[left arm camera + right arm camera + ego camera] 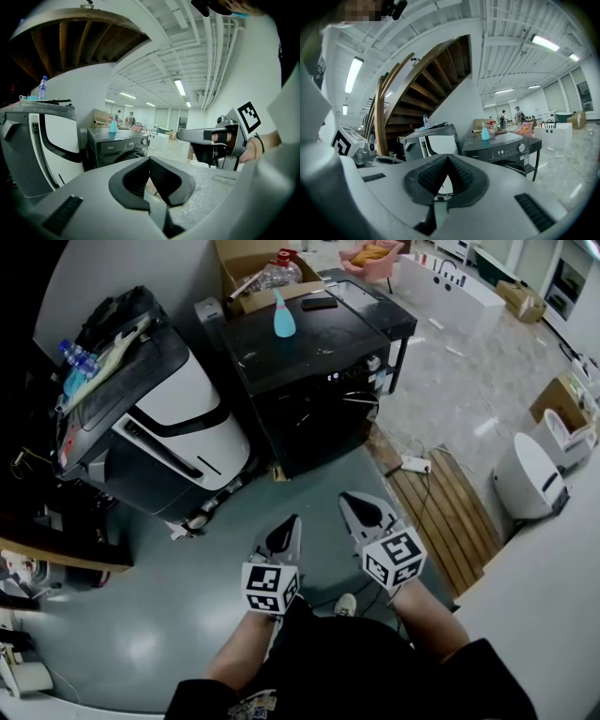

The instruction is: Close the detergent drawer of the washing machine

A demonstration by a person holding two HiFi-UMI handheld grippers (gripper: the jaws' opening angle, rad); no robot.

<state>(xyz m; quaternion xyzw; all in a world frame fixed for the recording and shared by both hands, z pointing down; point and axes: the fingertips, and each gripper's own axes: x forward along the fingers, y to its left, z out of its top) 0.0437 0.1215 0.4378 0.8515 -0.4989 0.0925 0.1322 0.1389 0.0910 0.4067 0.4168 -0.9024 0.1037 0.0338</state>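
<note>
One black washing machine (300, 362) stands at the far side of the grey floor (187, 615), its front panel turned toward the person. The detergent drawer belongs in that upper front strip, beside the lit display and the knob. From this far off it is too small to tell how far it stands out. A blue bottle (282, 315) stands upright near the back edge of the machine's top, and a flat dark thing (319, 304) lies just beside it. A cardboard box (248, 273) sits behind, and a white and black machine (178, 418) stands close on the left. Wooden slats (450, 512) and a white power strip (415, 464) lie on the floor to the right.

Both tongs are well apart from the washing machine, held out side by side over the floor and pointing toward it. The left tongs (291, 526) are fully closed with nothing between the pads, and the right tongs (349, 502) are the same, pads pressed together and empty.

I judge the step in hand to be the approach, with the drawer not yet reached. The next move likely calls for bringing one pair of tongs up to the drawer's front face. Closed tips should serve as a blunt pusher. The push wants to run straight along the drawer's slide until the face sits flush with the panel
</note>
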